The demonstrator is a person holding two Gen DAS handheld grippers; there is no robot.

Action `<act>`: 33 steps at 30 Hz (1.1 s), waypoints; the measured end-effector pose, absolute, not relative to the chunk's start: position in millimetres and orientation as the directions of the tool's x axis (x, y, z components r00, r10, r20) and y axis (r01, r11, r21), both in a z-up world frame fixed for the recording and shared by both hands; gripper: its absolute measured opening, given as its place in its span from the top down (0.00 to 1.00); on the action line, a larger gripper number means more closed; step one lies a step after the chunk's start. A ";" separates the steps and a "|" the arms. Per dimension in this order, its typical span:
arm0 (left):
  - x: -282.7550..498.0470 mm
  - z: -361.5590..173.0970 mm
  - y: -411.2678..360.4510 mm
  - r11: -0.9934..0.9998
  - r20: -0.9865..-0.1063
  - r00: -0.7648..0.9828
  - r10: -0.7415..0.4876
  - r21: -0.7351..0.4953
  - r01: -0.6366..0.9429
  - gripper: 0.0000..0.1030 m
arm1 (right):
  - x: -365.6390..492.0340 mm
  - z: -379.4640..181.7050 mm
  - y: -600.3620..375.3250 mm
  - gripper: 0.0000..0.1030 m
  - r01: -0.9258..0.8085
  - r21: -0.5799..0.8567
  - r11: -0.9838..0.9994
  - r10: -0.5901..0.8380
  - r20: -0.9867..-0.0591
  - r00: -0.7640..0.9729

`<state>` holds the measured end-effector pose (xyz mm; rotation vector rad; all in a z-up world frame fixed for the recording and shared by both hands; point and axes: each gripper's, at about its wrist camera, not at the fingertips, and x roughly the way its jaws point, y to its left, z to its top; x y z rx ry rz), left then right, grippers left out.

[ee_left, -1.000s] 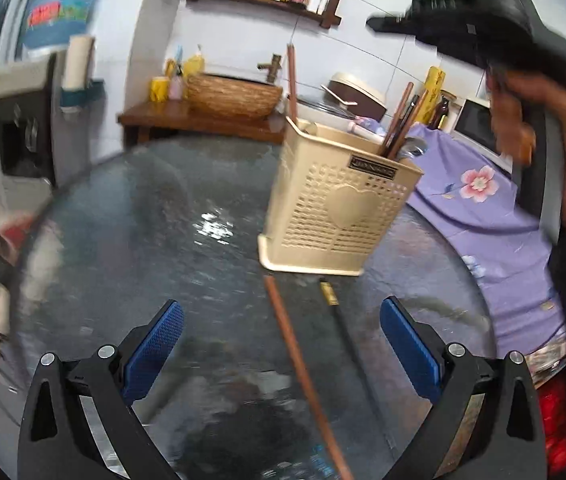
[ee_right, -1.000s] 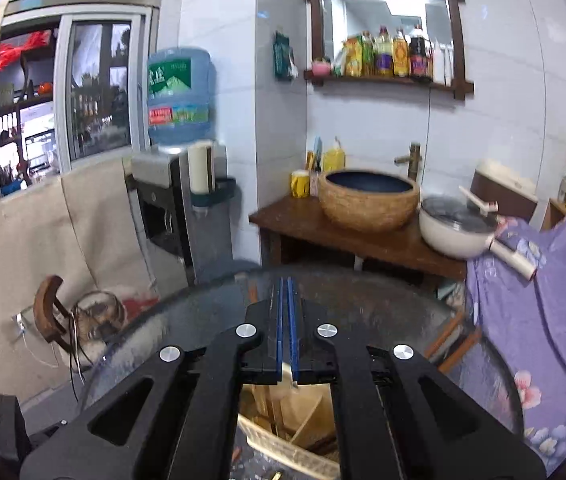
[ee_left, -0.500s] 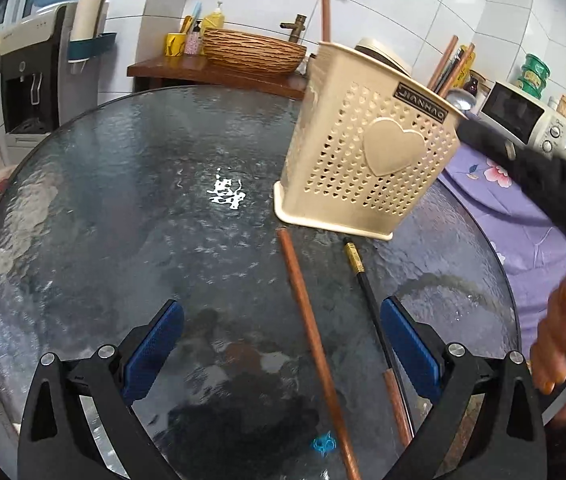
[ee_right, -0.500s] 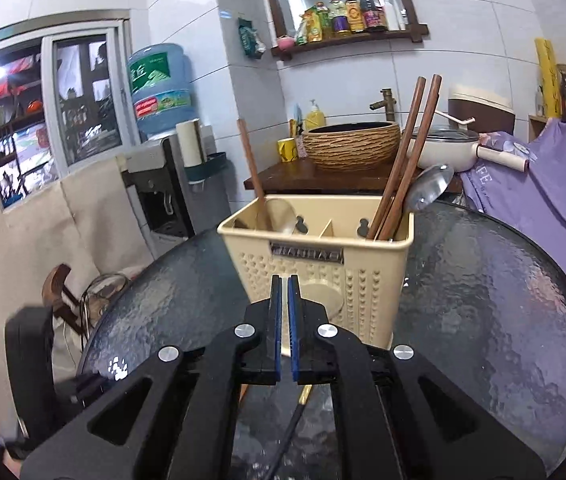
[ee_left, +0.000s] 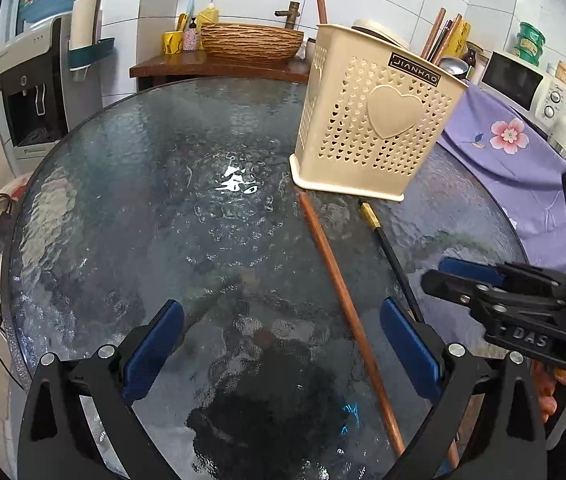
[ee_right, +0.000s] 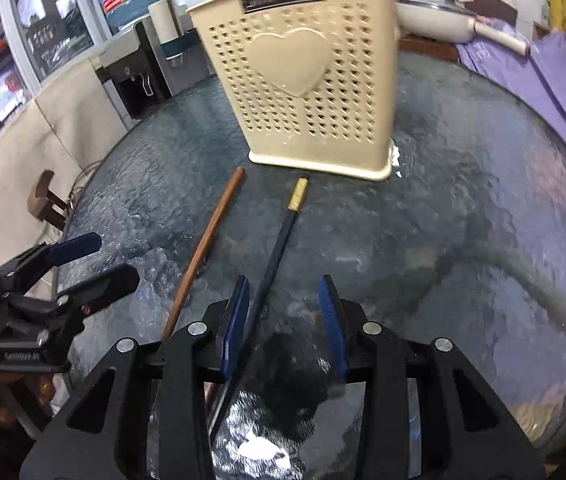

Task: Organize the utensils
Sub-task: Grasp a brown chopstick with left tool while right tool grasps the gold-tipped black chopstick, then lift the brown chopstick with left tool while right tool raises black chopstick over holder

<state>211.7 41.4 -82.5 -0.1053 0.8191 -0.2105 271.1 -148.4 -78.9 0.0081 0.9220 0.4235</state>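
Both the left gripper (ee_left: 281, 344) and right gripper (ee_right: 285, 320) stand apart, unloaded, near the utensil holder (ee_left: 375, 116); the black chopstick (ee_right: 279, 244) lies between the right fingers.

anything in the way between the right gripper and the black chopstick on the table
Nothing visible. The right gripper is open just above the black chopstick, which runs between its fingers on bare glass. The brown chopstick lies apart to the left, the holder beyond.
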 end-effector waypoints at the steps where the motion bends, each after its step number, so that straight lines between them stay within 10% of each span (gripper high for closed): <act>1: 213.8 -82.0 41.0 0.976 -0.717 0.661 -0.220 -0.164 0.146 0.06 | 278.2 -81.0 -145.7 0.65 -0.351 0.181 0.919 0.353 -0.776 0.523; 18: 274.6 -93.7 -16.6 0.963 -0.794 0.591 -0.145 0.024 0.268 0.23 | 319.9 -88.8 -145.9 0.88 -0.319 0.080 0.944 0.242 -0.824 0.511; 28: 307.1 -95.3 -36.4 0.950 -0.820 0.550 -0.161 0.022 0.311 0.57 | 330.0 -88.8 -146.2 0.88 -0.317 0.057 0.947 0.220 -0.833 0.508; 33: 302.5 -93.4 -40.0 0.938 -0.823 0.541 -0.175 0.027 0.345 0.89 | 328.1 -90.5 -142.1 0.90 -0.332 0.060 0.941 0.237 -0.818 0.523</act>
